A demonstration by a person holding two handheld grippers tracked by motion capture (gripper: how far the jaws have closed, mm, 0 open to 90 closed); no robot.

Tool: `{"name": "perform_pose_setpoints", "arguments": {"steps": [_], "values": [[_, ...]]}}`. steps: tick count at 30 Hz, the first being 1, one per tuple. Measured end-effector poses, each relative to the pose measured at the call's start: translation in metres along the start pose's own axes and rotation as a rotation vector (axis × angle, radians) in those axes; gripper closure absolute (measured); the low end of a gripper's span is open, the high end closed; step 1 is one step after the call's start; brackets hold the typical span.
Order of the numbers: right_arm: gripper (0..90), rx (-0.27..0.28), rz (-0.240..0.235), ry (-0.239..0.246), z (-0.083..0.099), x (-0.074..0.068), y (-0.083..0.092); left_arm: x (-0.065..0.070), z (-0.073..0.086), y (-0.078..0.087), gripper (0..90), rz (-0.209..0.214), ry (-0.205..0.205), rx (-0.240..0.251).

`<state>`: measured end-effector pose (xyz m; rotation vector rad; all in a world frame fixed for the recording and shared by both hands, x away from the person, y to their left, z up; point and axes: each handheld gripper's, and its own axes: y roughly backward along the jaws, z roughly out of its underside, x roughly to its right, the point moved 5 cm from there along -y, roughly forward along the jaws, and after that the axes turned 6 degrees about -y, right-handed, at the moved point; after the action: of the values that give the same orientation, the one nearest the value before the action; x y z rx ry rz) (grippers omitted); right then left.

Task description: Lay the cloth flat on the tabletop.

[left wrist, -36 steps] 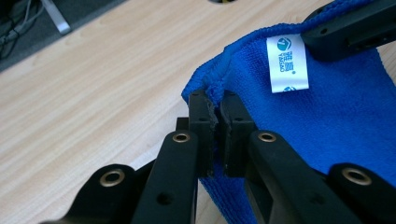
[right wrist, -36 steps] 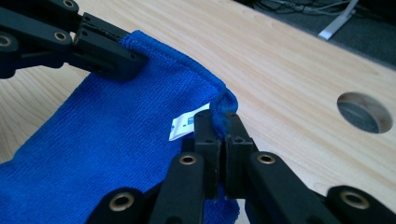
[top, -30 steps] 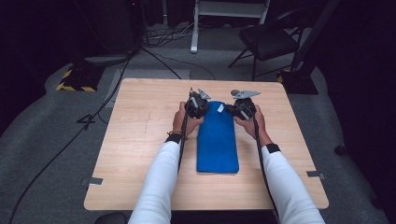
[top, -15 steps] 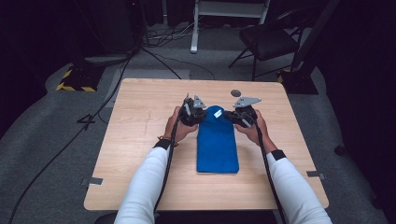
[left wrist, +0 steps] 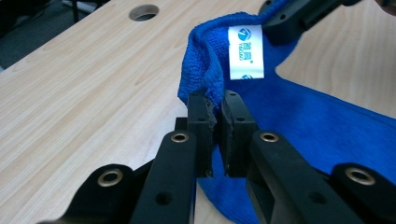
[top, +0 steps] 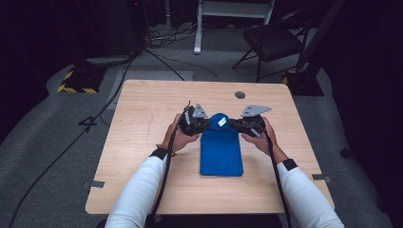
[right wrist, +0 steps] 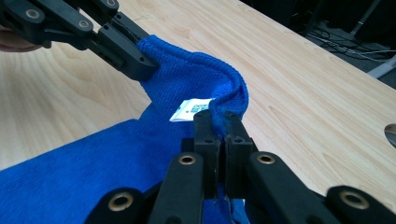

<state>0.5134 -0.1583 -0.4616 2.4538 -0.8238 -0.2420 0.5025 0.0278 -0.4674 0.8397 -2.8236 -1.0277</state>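
Blue microfibre cloth (top: 221, 147), folded into a long strip, lies mid-table on the light wooden table (top: 142, 114); its far end is lifted between both grippers. High view: left gripper (top: 205, 123) at the cloth's far left corner, right gripper (top: 234, 124) at the far right corner, a white label (top: 221, 121) between them. A round cable hole (top: 240, 95) sits further back in the tabletop.

Left gripper view: left gripper (left wrist: 218, 105) with jaws nearly closed, pinching the cloth's edge (left wrist: 205, 65); label (left wrist: 246, 52) hangs just beyond.

Right gripper view: right gripper (right wrist: 220, 122) with jaws pressed together on the cloth's folded corner (right wrist: 196, 79); the other gripper clamps the opposite corner.
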Motion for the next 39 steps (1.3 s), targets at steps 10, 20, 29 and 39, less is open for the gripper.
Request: {"name": "perform_pose_setpoints", "arguments": {"steps": [10,20,29,39], "values": [[86.9,0.015,-0.035,0.018,0.007,-0.008,0.014,0.017,0.005,0.008,82.7,0.028,-0.057,-0.007],[85.7,0.001,-0.083,0.049,0.014,-0.021,0.023,0.028,0.012,0.016,82.3,0.049,-0.068,-0.005],[85.0,-0.016,-0.120,0.062,0.026,-0.031,0.029,0.042,0.021,0.019,81.8,0.079,-0.084,-0.025],[85.1,-0.032,-0.160,0.097,0.034,-0.050,0.037,0.056,0.028,0.025,79.8,0.094,-0.118,-0.046]]}}
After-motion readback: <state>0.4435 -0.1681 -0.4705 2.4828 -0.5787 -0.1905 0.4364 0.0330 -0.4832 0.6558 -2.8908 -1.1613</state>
